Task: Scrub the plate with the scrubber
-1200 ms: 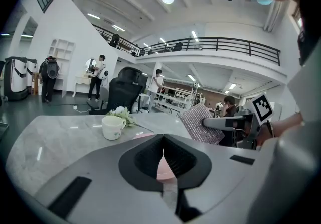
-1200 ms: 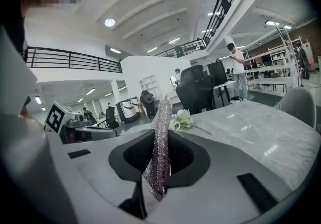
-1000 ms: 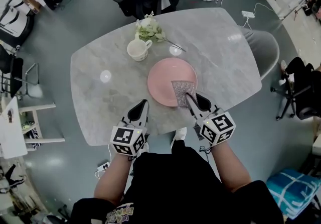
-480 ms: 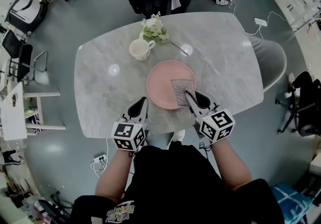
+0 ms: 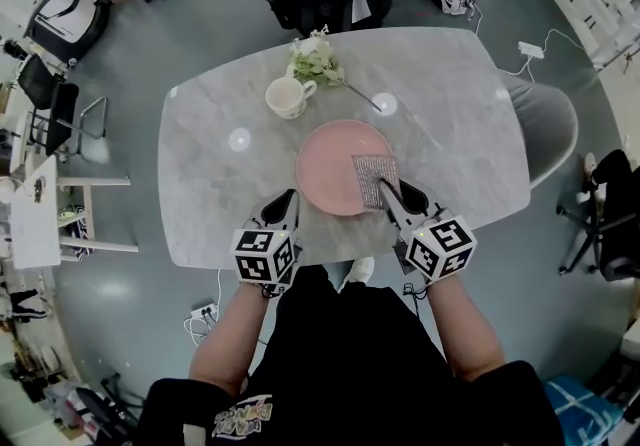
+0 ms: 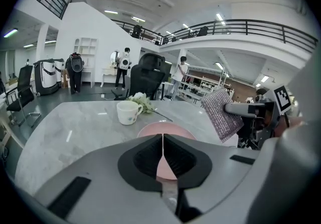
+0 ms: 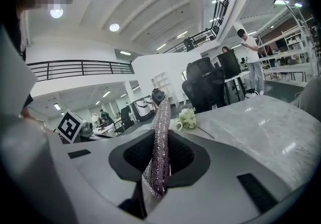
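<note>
My right tongs (image 5: 388, 192) pinch the scrubber (image 5: 374, 177), its long axis pointing away from me over the near-right part of the pink plate (image 5: 325, 169) on the counter (image 5: 450, 124), while my left tongs (image 5: 288, 202), closed on nothing, wait just beside the plate's near-left rim.

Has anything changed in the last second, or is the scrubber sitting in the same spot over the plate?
Barely. The right gripper has nudged the scrubber slightly rightward, so it now reaches the right rim of the pink plate. Nothing was taken hold of or let go: it stays shut on the scrubber. The left gripper stays shut and empty at the near table edge. Plate, cup and flowers have not moved.
</note>
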### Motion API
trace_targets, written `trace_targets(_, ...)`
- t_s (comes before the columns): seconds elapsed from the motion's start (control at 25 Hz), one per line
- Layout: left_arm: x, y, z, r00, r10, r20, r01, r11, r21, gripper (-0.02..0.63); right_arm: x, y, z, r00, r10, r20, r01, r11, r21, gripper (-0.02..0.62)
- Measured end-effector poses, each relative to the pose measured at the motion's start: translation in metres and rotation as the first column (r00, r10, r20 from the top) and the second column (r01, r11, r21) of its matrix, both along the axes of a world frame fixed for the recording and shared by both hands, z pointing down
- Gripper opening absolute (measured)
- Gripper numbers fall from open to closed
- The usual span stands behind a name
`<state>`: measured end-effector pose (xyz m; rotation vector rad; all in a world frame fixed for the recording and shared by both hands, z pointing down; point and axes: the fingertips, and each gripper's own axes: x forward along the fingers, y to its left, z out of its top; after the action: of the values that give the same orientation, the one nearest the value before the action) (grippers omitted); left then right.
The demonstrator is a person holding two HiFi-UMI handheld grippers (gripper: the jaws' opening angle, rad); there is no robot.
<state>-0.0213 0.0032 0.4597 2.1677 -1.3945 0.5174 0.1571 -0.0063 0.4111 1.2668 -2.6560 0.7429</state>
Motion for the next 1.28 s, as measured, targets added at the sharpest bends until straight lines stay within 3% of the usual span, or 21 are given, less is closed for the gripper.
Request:
trace_targets(0.28, -0.007, -0.023, 0.029, 1.0, 0.016, 0.017, -0.015, 0.999, -0.051, 0.023, -0.003, -0.012, 0.017, 1.0, 0.002, -0.029, -0.003, 1.0, -0.031, 0.075)
trace_targets(0.44, -0.014, -0.038, 0.056, 0.999, 0.029, 0.02, -0.027, 0.995, -0.099, 0.075, -0.009, -0.021, 0.032, 0.999, 0.011, -0.048, -0.015, 0.998, -0.065, 0.075)
trace_targets(0.88, -0.024, -0.087, 0.125, 0.998, 0.045, 0.04, -0.034, 0.972, -0.232, 0.094, -0.043, -0.049, 0.069, 0.979, -0.081, -0.188, 0.058, 0.99, -0.128, 0.075)
trace_targets(1.28, -0.022, -0.106, 0.163, 0.998, 0.06, 0.018, -0.052, 0.946, -0.321, 0.094, -0.073, -0.071, 0.098, 0.956, -0.156, -0.248, 0.107, 0.974, -0.2, 0.075)
